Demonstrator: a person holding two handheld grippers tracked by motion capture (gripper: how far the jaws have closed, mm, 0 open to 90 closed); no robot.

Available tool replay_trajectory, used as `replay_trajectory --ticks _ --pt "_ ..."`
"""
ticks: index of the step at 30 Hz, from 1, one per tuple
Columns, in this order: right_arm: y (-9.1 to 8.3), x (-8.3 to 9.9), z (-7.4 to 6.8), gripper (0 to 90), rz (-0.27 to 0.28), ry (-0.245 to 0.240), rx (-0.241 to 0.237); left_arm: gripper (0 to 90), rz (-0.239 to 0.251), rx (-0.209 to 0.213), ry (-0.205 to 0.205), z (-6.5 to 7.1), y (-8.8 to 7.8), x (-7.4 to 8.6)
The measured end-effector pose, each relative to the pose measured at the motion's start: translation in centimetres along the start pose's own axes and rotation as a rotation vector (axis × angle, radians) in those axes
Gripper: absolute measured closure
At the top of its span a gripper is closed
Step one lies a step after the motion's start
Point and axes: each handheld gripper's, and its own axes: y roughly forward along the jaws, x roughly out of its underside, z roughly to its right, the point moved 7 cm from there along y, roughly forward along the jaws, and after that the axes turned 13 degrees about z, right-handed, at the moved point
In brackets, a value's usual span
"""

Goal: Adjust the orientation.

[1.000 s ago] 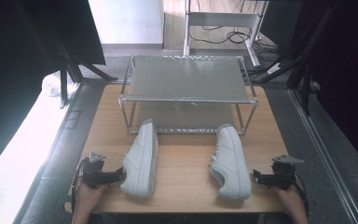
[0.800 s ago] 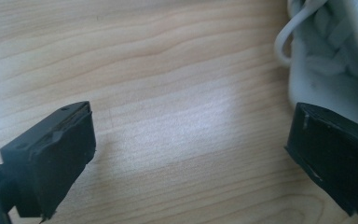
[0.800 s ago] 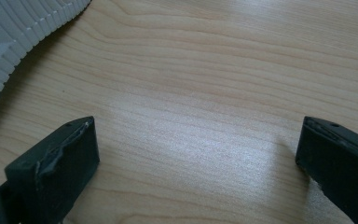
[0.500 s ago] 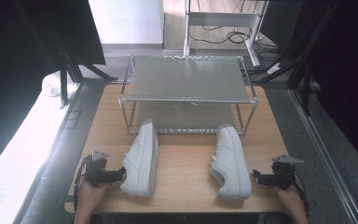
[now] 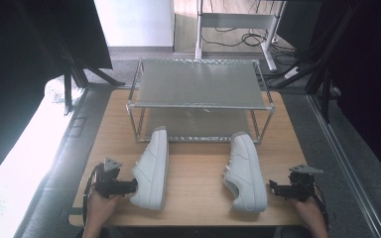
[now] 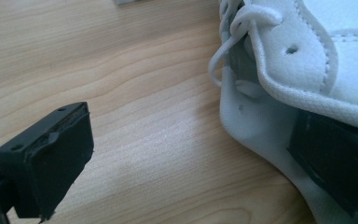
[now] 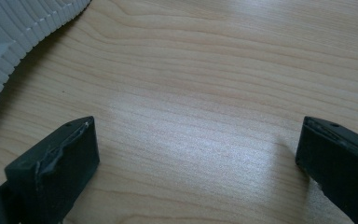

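the left white sneaker lies on the near left part of the wooden table, toe pointing far toward the rack and heel toward the person. the left gripper is at its heel end, jaws spread; in the left gripper view one jaw sits inside the collar against the heel lining while the other stands well out over bare wood, so the sneaker is straddled at the collar wall but not yet pinched. that looks like a set-up for gripping the heel wall, a stiff edge that should lift the shoe without it folding.

the right white sneaker lies near the right side, tipped onto its side with its ribbed sole facing the right gripper. that gripper waits just right of it, jaws wide apart over bare table, touching nothing; its own view shows the sole's edge off at the upper left.

beyond both shoes stands a two-tier metal shoe rack, both shelves bare, the likely place for the pair.

no brand mark, label or writing can be read on the shoes or the rack.
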Motion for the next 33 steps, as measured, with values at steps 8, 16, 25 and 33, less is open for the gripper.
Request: replay_trajectory --ticks 8,16,25,33 --pt "0.0 0.0 0.0 0.0 0.000 0.001 0.001 0.0 0.033 0.034 0.008 1.3 -0.3 -1.1" --pt "0.0 0.0 0.0 0.0 0.000 0.001 0.001 0.0 0.046 0.078 0.020 2.8 -0.2 -1.8" --pt "0.0 0.0 0.0 0.0 0.000 0.001 0.001 0.0 0.067 0.108 0.015 3.5 -0.9 -2.8" --pt "0.0 0.0 0.0 0.0 0.000 0.000 0.001 0.0 0.102 0.095 0.008 2.9 -2.3 -3.7"
